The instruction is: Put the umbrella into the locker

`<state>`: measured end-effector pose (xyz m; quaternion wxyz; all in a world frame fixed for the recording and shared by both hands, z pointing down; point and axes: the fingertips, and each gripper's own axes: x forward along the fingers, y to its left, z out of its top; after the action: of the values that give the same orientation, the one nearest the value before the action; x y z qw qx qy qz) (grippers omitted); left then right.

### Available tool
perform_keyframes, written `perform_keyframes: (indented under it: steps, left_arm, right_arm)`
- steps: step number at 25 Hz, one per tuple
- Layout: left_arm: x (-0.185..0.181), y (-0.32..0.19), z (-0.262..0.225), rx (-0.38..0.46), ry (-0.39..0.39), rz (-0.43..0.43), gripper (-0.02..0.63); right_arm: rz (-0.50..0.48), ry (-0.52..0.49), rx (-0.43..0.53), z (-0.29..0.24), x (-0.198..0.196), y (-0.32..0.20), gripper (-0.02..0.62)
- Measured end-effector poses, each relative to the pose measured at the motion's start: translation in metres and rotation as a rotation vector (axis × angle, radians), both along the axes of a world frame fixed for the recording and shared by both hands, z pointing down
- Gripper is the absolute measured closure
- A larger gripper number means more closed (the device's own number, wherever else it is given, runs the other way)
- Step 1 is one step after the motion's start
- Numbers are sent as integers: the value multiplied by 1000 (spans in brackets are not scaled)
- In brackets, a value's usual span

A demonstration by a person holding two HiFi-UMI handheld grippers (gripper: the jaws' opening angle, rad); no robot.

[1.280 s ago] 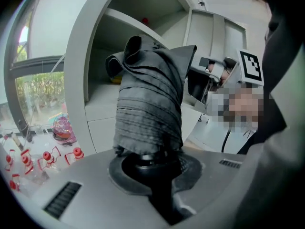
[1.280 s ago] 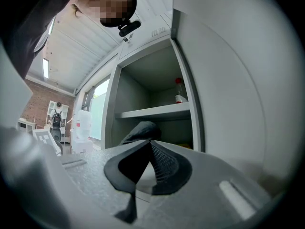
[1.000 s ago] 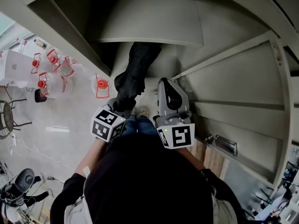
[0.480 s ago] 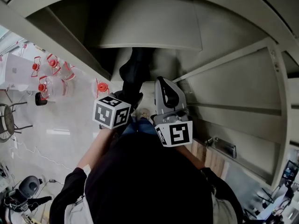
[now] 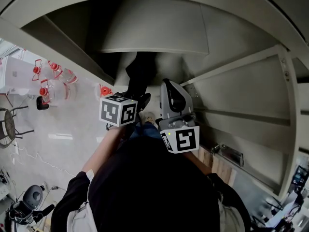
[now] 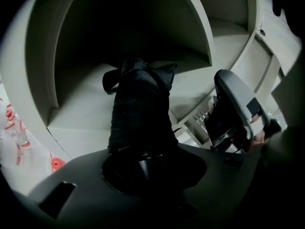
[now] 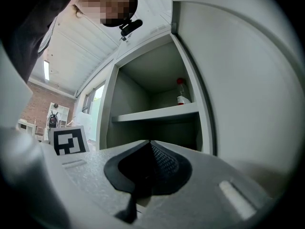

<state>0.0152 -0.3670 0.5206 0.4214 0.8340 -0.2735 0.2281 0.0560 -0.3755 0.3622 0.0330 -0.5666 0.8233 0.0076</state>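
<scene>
The folded black umbrella (image 5: 140, 73) (image 6: 139, 112) lies with its far end inside the grey locker's lower compartment (image 6: 81, 109), under the shelf (image 5: 154, 29). My left gripper (image 5: 136, 98) (image 6: 143, 152) is at the umbrella's near end. Its jaws have just been opening and stand parted around that end, no longer clamped on it. My right gripper (image 5: 167, 85) (image 7: 151, 145) hangs beside it on the right, level, shut with nothing in it. From the left gripper view the right gripper (image 6: 234, 109) shows in front of the locker's edge.
The open locker door (image 5: 241, 83) (image 7: 248, 80) stands to the right. A red-capped bottle (image 7: 181, 97) sits on the upper shelf (image 7: 157, 112). Several red-capped water jugs (image 5: 52, 81) stand on the floor at left, with a chair (image 5: 7, 122) nearer the left edge.
My left gripper has moved toward the locker and rolled, so its marker cube faces differently. The umbrella has gone deeper into the lower compartment. The right gripper has stayed put.
</scene>
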Motion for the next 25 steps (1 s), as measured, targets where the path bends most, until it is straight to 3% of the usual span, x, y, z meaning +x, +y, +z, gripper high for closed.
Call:
perform_keyframes:
  steps: [3, 7, 12, 19, 22, 25]
  left_arm:
    - [2, -2, -2, -23, 39, -49, 490]
    - [6, -3, -8, -31, 63, -66, 395]
    - [5, -2, -5, 8, -51, -30, 307]
    - [-4, -5, -2, 102, -210, -52, 287]
    - [-6, -5, -7, 135, -228, -70, 281]
    - [-17, -10, -17, 172, -197, -178, 281]
  right_arm:
    - [-4, -4, 2, 0, 1, 1, 591]
    - [-11, -8, 7, -1, 1, 2, 592]
    - [-19, -12, 16, -5, 0, 5, 592]
    - [-27, -14, 20, -6, 4, 7, 592]
    - [-39, -17, 22, -7, 2, 7, 592]
    - [-54, -22, 28, -8, -2, 8, 592]
